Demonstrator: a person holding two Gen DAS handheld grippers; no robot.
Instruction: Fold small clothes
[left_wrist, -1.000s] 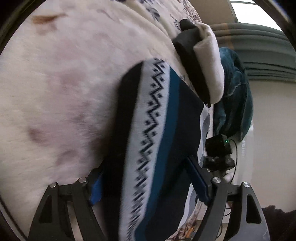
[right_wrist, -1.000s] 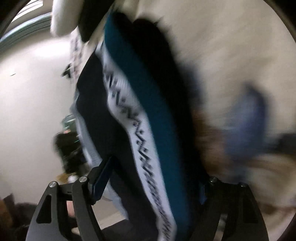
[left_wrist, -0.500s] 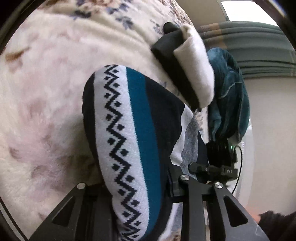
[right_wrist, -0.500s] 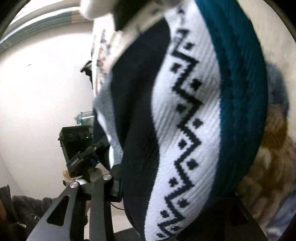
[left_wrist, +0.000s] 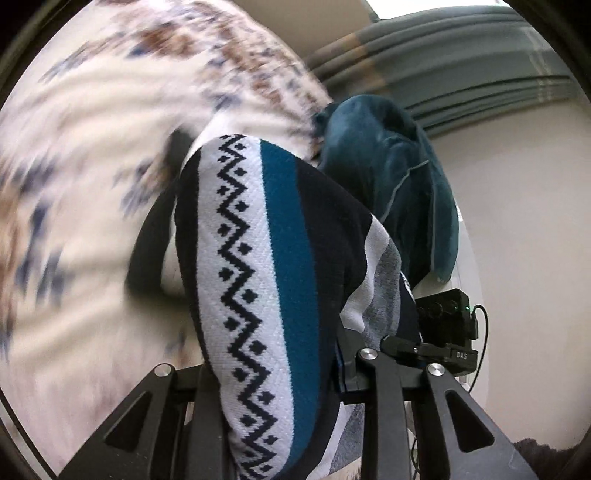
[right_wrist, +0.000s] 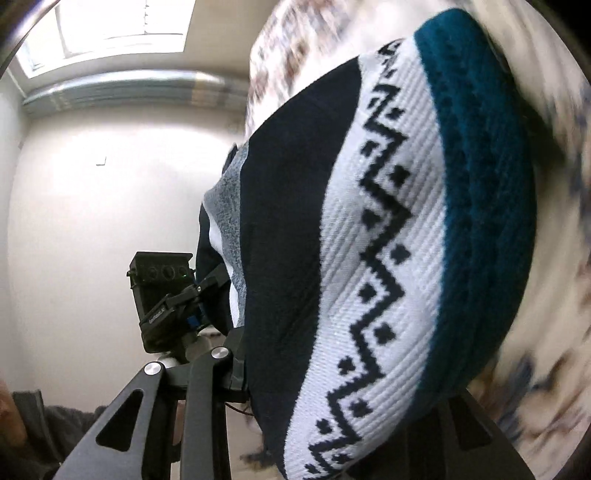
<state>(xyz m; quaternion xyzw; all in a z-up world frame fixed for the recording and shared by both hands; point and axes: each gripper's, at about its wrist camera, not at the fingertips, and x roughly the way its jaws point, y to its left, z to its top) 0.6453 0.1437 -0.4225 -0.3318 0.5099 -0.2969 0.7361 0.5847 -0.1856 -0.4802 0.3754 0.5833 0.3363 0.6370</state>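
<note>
Left wrist view: the left tool (left_wrist: 275, 373) grips a patterned knit garment (left_wrist: 266, 280) at frame centre. The right tool (right_wrist: 332, 373) clamps the same garment (right_wrist: 388, 240), filling the frame's right half.

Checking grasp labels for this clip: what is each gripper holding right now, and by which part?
Both the left gripper and right gripper clamp the same patterned knit garment, each at an edge; which edge cannot be told.

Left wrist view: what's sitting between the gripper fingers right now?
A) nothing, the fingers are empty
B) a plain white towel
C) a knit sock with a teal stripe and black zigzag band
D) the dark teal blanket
C: the left gripper is closed on the patterned sock, whose white zigzag band and teal stripe fill the space between the fingers; the dark teal blanket lies behind it, apart from the gripper.
</note>
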